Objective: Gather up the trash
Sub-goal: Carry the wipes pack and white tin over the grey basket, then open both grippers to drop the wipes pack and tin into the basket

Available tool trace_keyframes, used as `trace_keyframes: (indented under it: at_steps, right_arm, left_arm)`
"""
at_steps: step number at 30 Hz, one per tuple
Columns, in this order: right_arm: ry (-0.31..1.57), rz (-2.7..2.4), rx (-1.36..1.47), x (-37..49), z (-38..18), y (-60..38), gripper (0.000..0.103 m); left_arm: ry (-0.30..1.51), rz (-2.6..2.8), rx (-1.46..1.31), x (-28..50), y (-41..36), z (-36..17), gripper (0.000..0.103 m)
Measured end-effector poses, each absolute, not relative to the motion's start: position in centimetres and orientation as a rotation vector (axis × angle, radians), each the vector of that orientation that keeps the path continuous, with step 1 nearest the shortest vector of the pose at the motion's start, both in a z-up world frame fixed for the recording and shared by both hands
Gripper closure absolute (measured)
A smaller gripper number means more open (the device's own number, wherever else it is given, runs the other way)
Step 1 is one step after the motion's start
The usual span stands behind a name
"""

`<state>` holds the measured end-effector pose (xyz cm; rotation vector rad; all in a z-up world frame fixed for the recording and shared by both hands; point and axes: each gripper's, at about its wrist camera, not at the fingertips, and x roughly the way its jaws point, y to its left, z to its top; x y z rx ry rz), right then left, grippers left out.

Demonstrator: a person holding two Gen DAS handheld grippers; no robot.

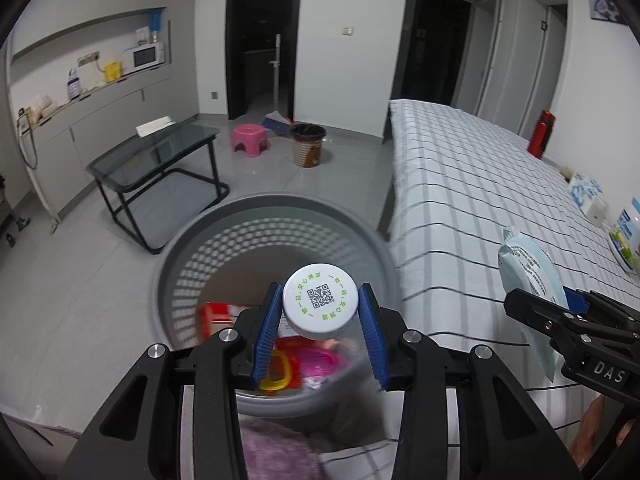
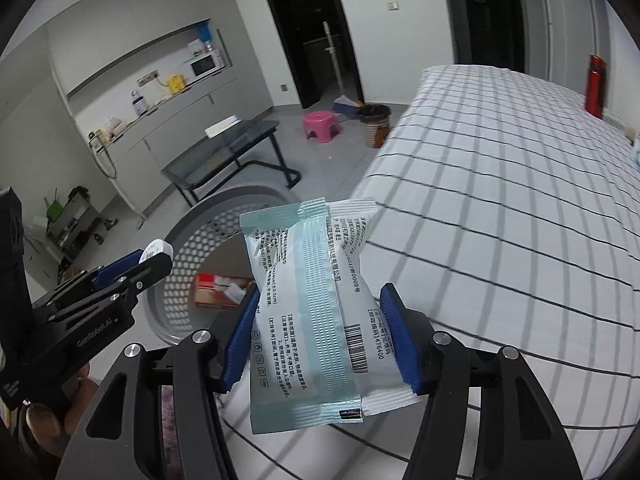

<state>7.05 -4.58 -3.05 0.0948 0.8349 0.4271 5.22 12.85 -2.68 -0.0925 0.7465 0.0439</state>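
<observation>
Hovering over the grey perforated bin (image 1: 276, 216), left gripper (image 1: 320, 320) clamped on a clear bottle (image 1: 320, 306) by its white QR-coded cap, blue pads (image 1: 266, 332) pressing either side. Down inside the bin, a red-and-white carton (image 1: 218, 316) and pink and yellow bits, blurred, hard to name. Alongside, right gripper (image 2: 320, 336) squeezing a pale blue-and-white sealed packet (image 2: 312, 312), held upright above the checked bedsheet (image 2: 500, 200), beside the bin's rim.

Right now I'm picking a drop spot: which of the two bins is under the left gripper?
The grey perforated bin, directly below the left gripper holding the white-capped bottle. The brown bin stands far off by the pink stool.
</observation>
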Motion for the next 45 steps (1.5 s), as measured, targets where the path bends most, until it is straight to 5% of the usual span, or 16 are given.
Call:
trace_keyframes:
  at_steps: [39, 43, 45]
  right_arm:
    - [0.912, 0.555, 0.04, 14.3, -6.5, 7.2, 0.044]
    - [0.915, 0.558, 0.062, 14.5, -6.7, 6.5, 0.035]
    - [0.91, 0.561, 0.075, 14.5, -6.6, 6.1, 0.033]
  left_arm:
    - [0.822, 0.176, -0.128, 10.1, 20.7, -6.5, 0.064]
    - [0.815, 0.185, -0.128, 10.1, 20.7, -6.3, 0.044]
    - [0.808, 0.189, -0.125, 10.0, 20.7, -6.1, 0.042]
